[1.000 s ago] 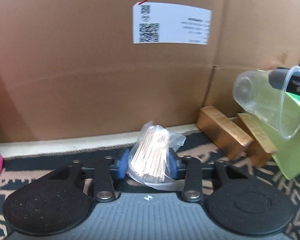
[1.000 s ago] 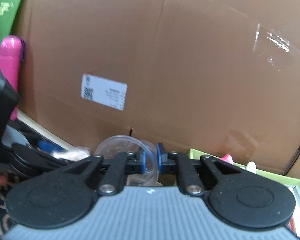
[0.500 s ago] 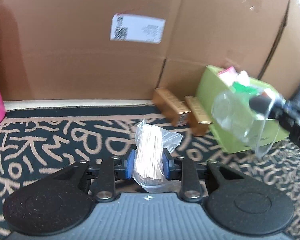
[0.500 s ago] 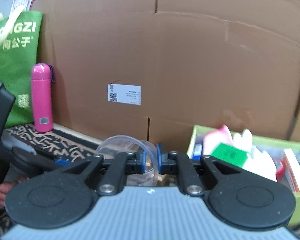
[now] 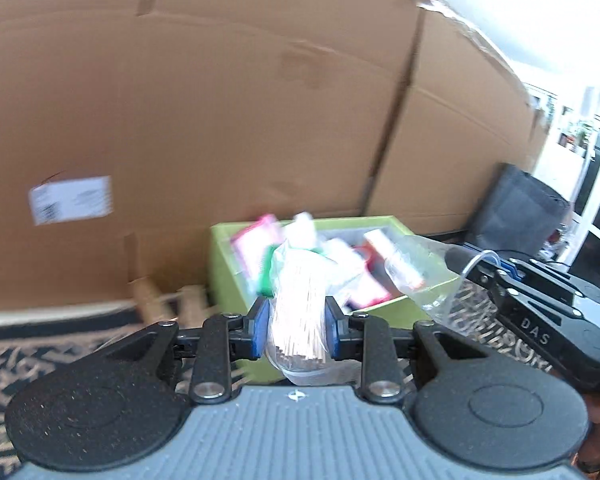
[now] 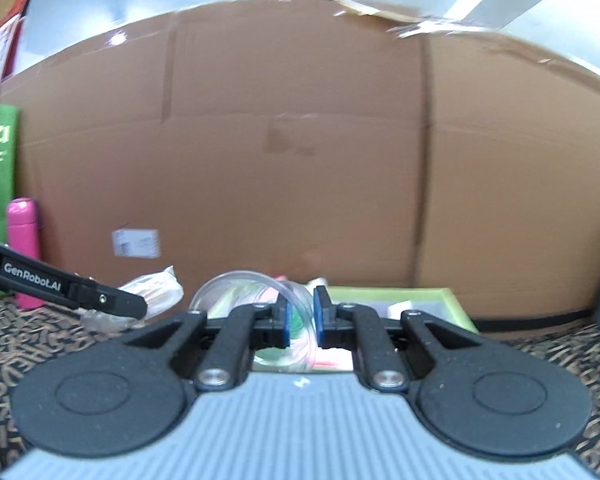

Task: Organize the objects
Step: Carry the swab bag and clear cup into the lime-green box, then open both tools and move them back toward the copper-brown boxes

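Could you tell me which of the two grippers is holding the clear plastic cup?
The right gripper, pinching the cup by its rim. The left gripper instead clamps a bag of thin wooden sticks.

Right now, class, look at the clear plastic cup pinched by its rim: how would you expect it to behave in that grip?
The clear plastic cup looks thin-walled, so probably light and easily squashed. The right claw pinches only its rim, so it may swing or slip. Set down on its side it would likely roll.

bagged toothpicks (image 5: 299, 320) upright, clear cup (image 6: 260, 312) sideways, perhaps over green box (image 5: 236, 280)
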A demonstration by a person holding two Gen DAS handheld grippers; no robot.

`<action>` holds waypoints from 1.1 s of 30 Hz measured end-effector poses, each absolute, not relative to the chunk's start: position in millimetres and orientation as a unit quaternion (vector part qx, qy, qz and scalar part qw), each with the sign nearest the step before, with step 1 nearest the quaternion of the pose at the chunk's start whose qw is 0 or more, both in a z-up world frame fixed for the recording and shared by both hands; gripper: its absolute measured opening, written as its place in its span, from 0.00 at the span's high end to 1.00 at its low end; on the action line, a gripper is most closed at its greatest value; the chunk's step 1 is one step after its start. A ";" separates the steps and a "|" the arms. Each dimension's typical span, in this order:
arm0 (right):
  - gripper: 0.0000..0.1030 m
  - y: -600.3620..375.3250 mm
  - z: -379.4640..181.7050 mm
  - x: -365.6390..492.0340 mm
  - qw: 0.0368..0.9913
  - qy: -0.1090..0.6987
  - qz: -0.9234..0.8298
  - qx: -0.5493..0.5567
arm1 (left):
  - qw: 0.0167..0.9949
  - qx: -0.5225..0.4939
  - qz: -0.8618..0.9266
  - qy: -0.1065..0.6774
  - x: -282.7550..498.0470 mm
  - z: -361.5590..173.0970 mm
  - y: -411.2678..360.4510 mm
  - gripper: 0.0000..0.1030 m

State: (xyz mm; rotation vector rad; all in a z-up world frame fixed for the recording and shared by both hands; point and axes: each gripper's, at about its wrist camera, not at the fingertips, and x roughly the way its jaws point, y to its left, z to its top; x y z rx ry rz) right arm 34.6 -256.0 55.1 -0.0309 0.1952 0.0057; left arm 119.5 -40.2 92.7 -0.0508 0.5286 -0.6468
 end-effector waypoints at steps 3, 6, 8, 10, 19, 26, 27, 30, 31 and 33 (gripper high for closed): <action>0.90 -275.0 58.5 45.5 0.996 0.091 -0.016 -0.019 | 0.912 -0.021 -0.323 0.252 129.9 96.5 -71.2 0.71; 0.90 -284.9 51.6 73.7 0.993 0.094 -0.042 -0.057 | 0.912 -0.019 -0.318 0.258 146.8 97.2 -100.0 0.71; 0.90 -286.7 41.0 97.1 0.990 0.099 -0.058 -0.084 | 0.916 -0.015 -0.304 0.261 157.1 97.9 -116.0 0.71; 0.90 -293.0 31.0 113.1 0.990 0.107 -0.047 -0.074 | 0.919 -0.014 -0.291 0.266 169.4 95.7 -128.5 0.71; 0.90 -306.5 -19.6 164.6 0.964 0.175 -0.084 -0.181 | 0.914 0.013 -0.271 0.301 216.6 56.4 -172.5 0.71; 0.88 -314.3 -15.9 151.9 0.969 0.173 -0.054 -0.169 | 0.916 0.017 -0.278 0.288 220.3 40.0 -184.1 0.59; 0.81 -312.5 -15.3 149.9 0.970 0.173 -0.046 -0.166 | 0.915 0.009 -0.285 0.287 218.4 41.1 -181.2 0.39; 0.49 -309.7 -13.5 139.0 0.972 0.158 -0.049 -0.166 | 0.922 -0.022 -0.278 0.267 206.6 47.7 -166.8 0.17; 0.41 -305.7 -11.0 138.0 0.973 0.152 -0.052 -0.165 | 0.924 -0.026 -0.280 0.259 201.6 50.8 -162.2 0.16; 0.18 -299.8 -8.1 131.8 0.975 0.142 -0.054 -0.162 | 0.922 -0.026 -0.286 0.259 193.5 56.5 -155.4 0.12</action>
